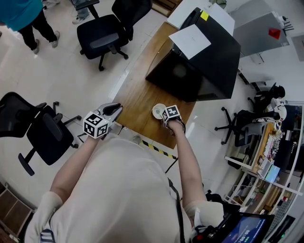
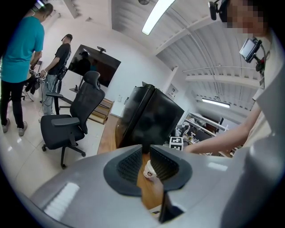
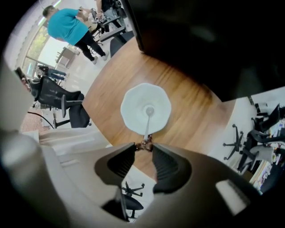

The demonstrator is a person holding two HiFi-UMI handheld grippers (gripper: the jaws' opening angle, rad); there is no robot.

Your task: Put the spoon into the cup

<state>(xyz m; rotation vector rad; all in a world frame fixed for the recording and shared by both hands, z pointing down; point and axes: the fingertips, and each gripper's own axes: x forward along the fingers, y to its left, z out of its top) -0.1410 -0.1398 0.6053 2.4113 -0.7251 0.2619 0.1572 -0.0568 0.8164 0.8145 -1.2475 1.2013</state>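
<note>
A white paper cup [image 1: 158, 111] stands near the front edge of the wooden table [image 1: 140, 95]. My right gripper [image 1: 166, 118] hangs just above it, pointing steeply down. In the right gripper view I look straight into the cup [image 3: 133, 111]. A thin spoon [image 3: 147, 122] hangs from the right gripper [image 3: 143, 146], which is shut on the handle's end, and the spoon's bowl is low inside the cup. My left gripper [image 1: 114, 110] is held off the table's left corner. Its jaws [image 2: 146, 161] stand a little apart with nothing between them, and the cup [image 2: 150, 170] shows through the gap.
A large black box [image 1: 204, 61] with a sheet of paper on top fills the far half of the table. Black office chairs [image 1: 107, 31] [image 1: 35, 130] stand on the floor to the left. A person in a teal shirt [image 1: 21, 14] stands at the far left.
</note>
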